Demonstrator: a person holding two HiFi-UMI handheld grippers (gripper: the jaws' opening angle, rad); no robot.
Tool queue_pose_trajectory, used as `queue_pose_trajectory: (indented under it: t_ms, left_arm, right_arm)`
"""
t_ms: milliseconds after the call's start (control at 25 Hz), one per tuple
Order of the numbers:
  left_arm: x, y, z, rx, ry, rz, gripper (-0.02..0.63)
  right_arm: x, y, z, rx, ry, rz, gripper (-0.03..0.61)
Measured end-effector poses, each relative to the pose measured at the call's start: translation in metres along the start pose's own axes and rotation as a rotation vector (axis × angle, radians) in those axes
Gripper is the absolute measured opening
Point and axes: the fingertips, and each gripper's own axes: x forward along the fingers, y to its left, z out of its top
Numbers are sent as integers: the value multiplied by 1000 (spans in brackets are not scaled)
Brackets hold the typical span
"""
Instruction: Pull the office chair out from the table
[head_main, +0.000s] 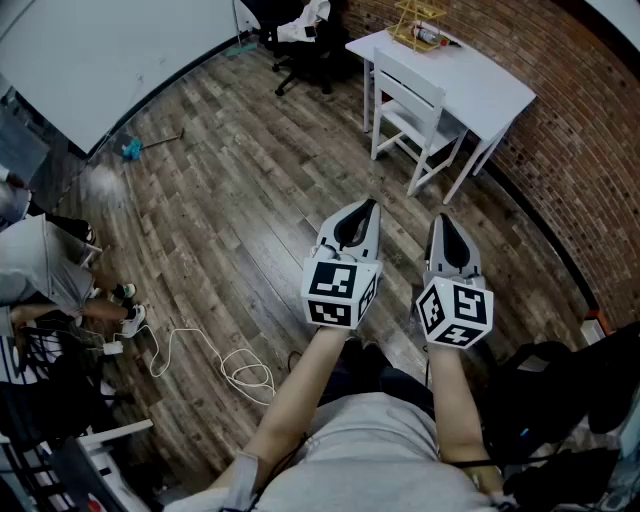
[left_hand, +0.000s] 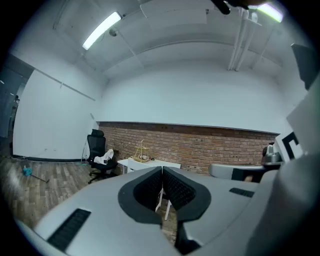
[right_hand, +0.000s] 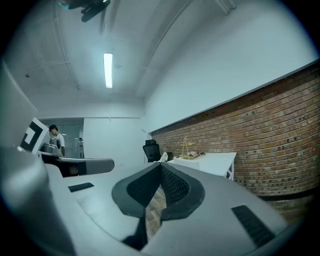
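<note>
Across the plank floor (head_main: 230, 200), at the far end of the room, the black office chair (head_main: 300, 45) stands on its wheeled base just beside the short end of the white bench (head_main: 490, 85). Its tall back rises upright on the side away from the bench, so the seat, with a white cloth (head_main: 305, 20) lying on it, faces roughly toward the bench. A white wooden chair (head_main: 412, 110) stands close against the bench's long side. I hold both tools about level and side by side, aimed toward the bench and well apart from all of it. The left gripper (head_main: 368, 205) and the right gripper (head_main: 443, 218) each have their jaws pressed together with nothing between them.
</note>
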Motion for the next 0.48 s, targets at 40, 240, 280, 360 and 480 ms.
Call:
queue_pose_trajectory:
  t_ms: [40,240,280,360,480]
  left_arm:
    - [-1,0,0,3,1,3,15]
    - [-1,-1,0,6,1,9,15]
    - [-1,-1,0,6,2,10,15]
    - [-1,-1,-1,6,5,13,15]
    - [-2,-1,-2,7,6,15,15]
  right_arm:
    - [-1,1,0,-1,-1,1,15]
    - [-2,1,0,-1,-4,5,15]
    - [-2,1,0,0,-4,6,15]
    - [-2,0,0,1,-2,7,15]
    - [-1,-1,-1,0,1,13,15]
